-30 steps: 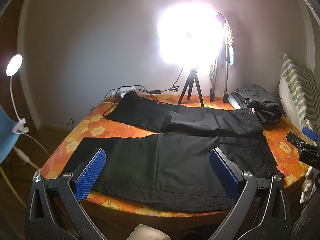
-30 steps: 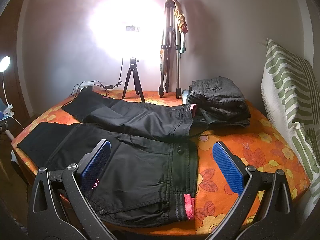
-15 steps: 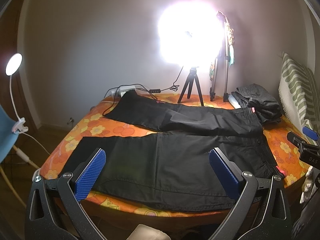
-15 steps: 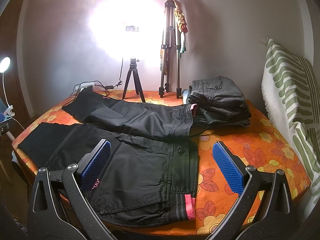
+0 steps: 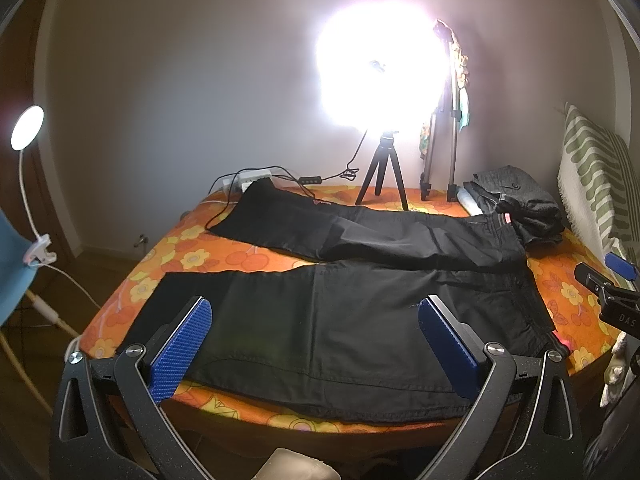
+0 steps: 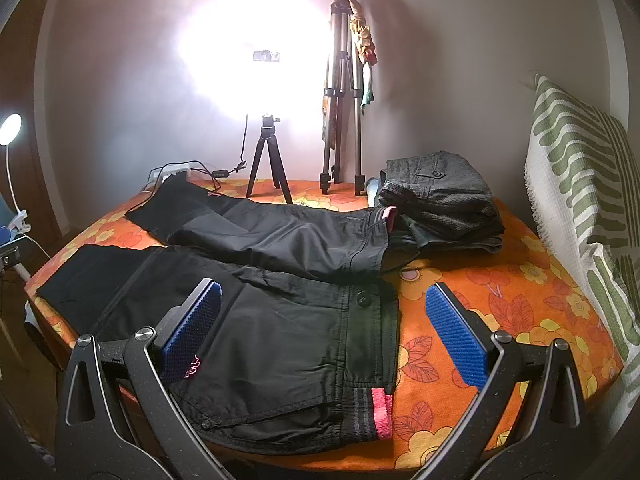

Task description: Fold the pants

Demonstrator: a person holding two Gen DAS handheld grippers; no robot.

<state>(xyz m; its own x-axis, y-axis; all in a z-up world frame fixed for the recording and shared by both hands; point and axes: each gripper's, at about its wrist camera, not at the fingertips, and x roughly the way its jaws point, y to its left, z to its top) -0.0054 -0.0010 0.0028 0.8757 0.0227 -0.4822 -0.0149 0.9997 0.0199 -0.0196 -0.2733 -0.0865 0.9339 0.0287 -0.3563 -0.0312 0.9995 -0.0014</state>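
Note:
Black pants (image 5: 340, 320) lie spread flat on an orange flowered bed (image 5: 176, 256), legs to the left, waistband with a pink tab to the right (image 6: 380, 408). The far leg (image 6: 288, 240) lies apart from the near leg. My left gripper (image 5: 316, 344) is open and empty, hovering above the near leg at the bed's front edge. My right gripper (image 6: 320, 336) is open and empty, above the waistband and hip; its tip also shows in the left wrist view (image 5: 608, 284).
A stack of folded grey pants (image 6: 440, 200) sits at the back right. A small tripod with a bright light (image 5: 382, 176), a tall tripod (image 6: 340, 120) and cables (image 5: 256, 180) stand at the back. A green-striped cushion (image 6: 580, 184) lines the right side. A clip lamp (image 5: 26, 136) is at the left.

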